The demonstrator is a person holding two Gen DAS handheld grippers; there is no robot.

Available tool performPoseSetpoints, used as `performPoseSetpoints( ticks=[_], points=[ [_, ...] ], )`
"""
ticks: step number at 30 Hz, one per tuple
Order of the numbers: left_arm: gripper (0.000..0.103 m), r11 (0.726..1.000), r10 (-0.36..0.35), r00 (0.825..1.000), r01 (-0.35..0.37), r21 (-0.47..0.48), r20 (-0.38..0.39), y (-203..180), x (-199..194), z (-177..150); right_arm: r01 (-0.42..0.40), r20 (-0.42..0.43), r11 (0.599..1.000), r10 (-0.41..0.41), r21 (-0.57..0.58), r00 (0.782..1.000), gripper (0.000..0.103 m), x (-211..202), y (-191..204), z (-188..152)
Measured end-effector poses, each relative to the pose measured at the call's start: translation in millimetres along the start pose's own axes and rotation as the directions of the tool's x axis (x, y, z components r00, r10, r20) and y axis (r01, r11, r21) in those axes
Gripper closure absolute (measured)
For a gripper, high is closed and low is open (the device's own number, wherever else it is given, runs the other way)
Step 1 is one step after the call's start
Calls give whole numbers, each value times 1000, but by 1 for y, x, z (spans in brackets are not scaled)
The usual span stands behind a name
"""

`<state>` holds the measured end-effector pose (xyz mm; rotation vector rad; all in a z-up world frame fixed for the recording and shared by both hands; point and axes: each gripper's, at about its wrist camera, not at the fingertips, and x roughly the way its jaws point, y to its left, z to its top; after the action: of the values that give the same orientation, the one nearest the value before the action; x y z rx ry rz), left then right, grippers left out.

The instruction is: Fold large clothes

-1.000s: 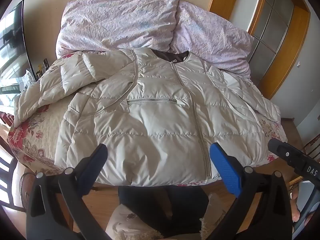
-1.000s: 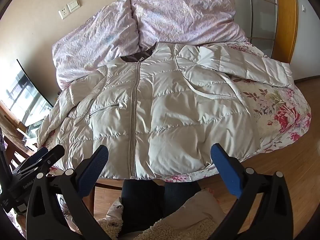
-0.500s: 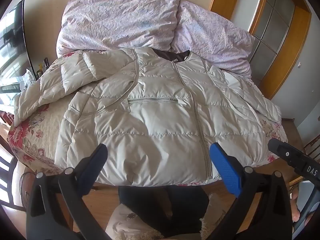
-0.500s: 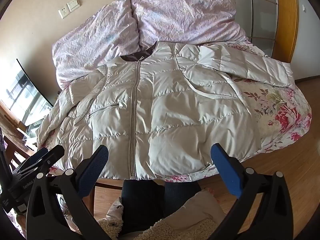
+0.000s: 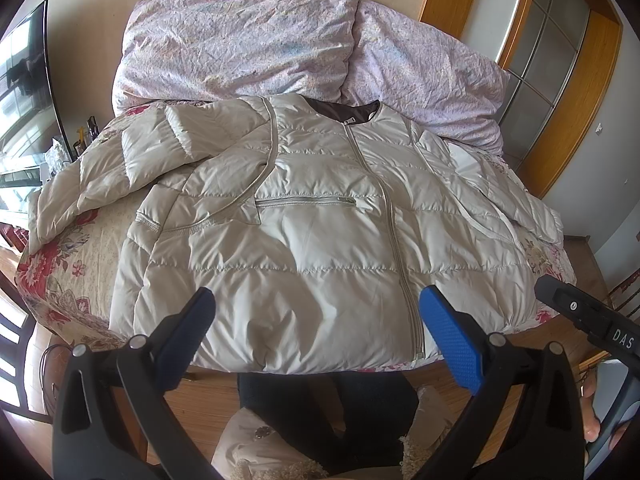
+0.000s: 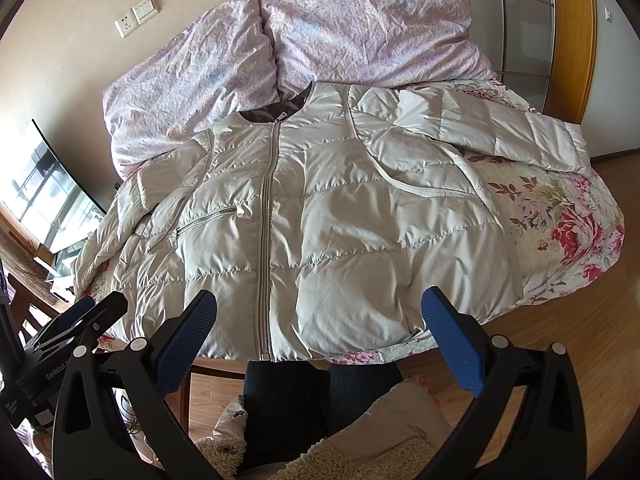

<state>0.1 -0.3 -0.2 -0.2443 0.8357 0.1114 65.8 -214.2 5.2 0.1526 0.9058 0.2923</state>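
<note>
Both wide open and empty, left gripper (image 5: pixel 316 336) and right gripper (image 6: pixel 318 334) above the near hem of the zipped cream puffer jacket (image 5: pixel 320 232) spread face-up on the floral bedspread (image 6: pixel 560 216): nothing folded yet, probably calling next for gripping a sleeve (image 6: pixel 492 132) to bring inward.

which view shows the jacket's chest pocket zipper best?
Left wrist. The chest pocket zipper sits near frame centre there, running horizontally, seen nearly head-on across the jacket. In the right wrist view the same zipper is off to the left, foreshortened, slanted, and partly lost in folds.
</note>
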Motion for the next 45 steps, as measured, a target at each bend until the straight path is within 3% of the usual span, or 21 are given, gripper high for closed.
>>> performPoseSetpoints(
  ticks=[45],
  points=[
    [2,1000,0,1000,0,1,-5,0,0,0,2,-8,1000,-2,7,1000,1,5,-3,-1]
  ],
)
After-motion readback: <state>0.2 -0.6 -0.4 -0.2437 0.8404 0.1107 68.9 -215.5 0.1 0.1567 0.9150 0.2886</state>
